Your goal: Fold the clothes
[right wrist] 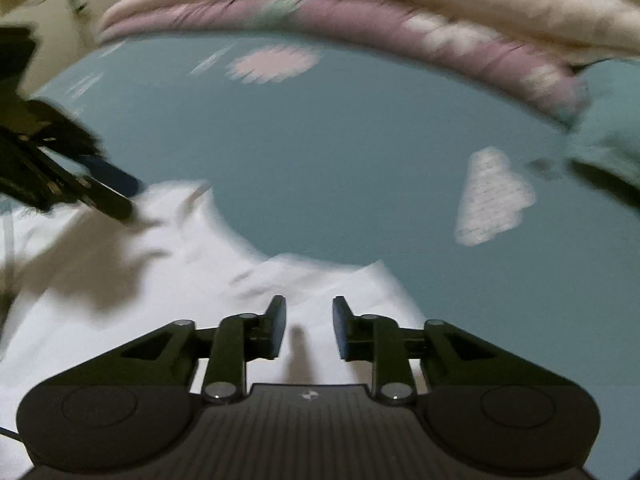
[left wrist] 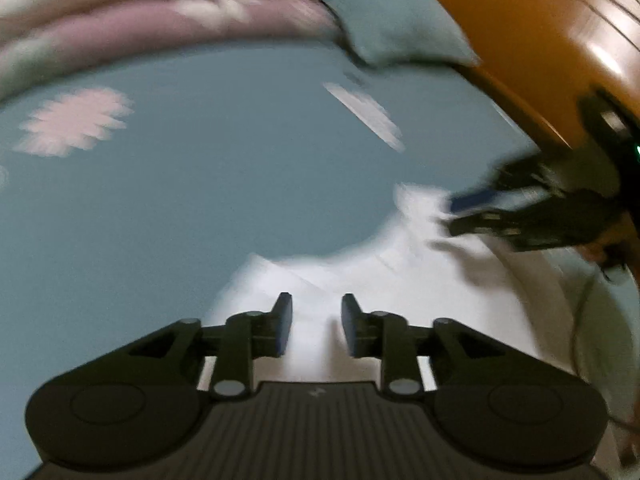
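Across the grey-blue bedsheet point(left wrist: 224, 184) printed with pale pink and white patches, I see a white cotton garment point(left wrist: 400, 280) spread flat at the near side, its edge curving where it meets the sheet. Both views are smeared by motion blur.

On my left side, the left gripper point(left wrist: 316, 320) hangs above the white cloth with its dark blue pads parted and only a bare strip of fabric showing in the gap; nothing is pinched, so I read it as released. From the right camera it point(right wrist: 116, 196) reaches in over the garment's far left corner.

Further right, the right gripper point(right wrist: 309, 324) sits over the garment near its right edge, jaws likewise apart with nothing clamped. In the left camera it point(left wrist: 460, 212) comes in from the right above a raised corner of the cloth; whether it touches there I cannot tell.

Beyond the sheet lies a rolled pink and cream blanket point(right wrist: 360, 12), and an orange wooden board point(left wrist: 520, 32) stands at the right.
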Tool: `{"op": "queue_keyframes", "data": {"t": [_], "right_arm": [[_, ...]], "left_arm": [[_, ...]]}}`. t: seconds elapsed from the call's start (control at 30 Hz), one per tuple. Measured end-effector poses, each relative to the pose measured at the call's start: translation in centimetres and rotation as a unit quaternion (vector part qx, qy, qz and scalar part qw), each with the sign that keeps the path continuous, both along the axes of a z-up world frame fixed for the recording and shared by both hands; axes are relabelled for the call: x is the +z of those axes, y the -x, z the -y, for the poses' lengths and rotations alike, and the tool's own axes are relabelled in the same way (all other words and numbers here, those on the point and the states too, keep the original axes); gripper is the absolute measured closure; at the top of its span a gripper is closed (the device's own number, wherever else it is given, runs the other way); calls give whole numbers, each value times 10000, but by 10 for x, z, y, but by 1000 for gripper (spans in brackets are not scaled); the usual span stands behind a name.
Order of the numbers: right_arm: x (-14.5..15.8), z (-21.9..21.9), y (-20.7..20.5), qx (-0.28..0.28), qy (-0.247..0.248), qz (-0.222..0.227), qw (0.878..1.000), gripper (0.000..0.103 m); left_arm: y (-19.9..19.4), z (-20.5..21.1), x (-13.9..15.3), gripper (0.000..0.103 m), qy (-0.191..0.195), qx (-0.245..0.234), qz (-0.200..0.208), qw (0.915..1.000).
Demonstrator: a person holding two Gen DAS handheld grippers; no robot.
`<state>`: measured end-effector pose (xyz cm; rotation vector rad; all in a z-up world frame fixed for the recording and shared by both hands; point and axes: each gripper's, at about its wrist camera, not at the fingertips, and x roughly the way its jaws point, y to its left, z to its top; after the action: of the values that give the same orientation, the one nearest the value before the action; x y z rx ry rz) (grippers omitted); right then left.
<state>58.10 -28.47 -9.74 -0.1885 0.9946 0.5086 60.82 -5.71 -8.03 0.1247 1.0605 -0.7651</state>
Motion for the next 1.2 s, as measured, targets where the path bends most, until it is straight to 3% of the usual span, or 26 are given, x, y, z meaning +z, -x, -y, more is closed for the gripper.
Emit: {"op": "queue_keyframes", "data": {"t": [0.1, 0.17, 0.27, 0.37, 0.47, 0.6, 0.77, 0.83, 0.93, 1.1, 1.2], "right_arm": [[-20, -23, -3, 150, 259, -54, 9995, 73], [-21, -27, -13, -28, 295, 162, 9994, 73], [-19, -21, -33, -583, 155, 240, 9979, 70], [-5, -16, -31, -594, -91, 178, 9980, 70], [3, -21, -17, -178, -327, 3, 9993, 70], [-12, -42, -13, 48, -463, -429, 9980, 70], [-24, -66, -30, -253, -431, -166, 9986, 75], [-27, -67, -45, -363, -301, -30, 9989, 79], [-15, -55, -58, -521, -407, -154, 9977, 75], [13, -11, -23, -594, -452, -215, 9970, 68], [2, 5, 5, -589, -185, -526, 9967, 66]], "left_arm": [[-3, 20, -25, 75, -303, -86, -55, 9995], [-16, 18, -30, 73, -152, 172, 170, 9996], [-40, 10, -23, 79, -237, 1027, 479, 9933], [-38, -4, -8, 74, 46, 1181, 403, 9922], [-12, -14, 5, 64, 18, 1135, 543, 9920], [18, -36, 8, 59, -44, 1434, 532, 9882], [44, -62, 6, 57, 88, 1918, 250, 9811], [49, -66, 4, 57, 36, 1993, 198, 9797], [55, -70, 6, 56, -15, 1991, 216, 9797], [65, -73, 13, 49, 209, 1864, 318, 9817], [71, -68, 4, 47, 183, 1753, 272, 9840]]}}
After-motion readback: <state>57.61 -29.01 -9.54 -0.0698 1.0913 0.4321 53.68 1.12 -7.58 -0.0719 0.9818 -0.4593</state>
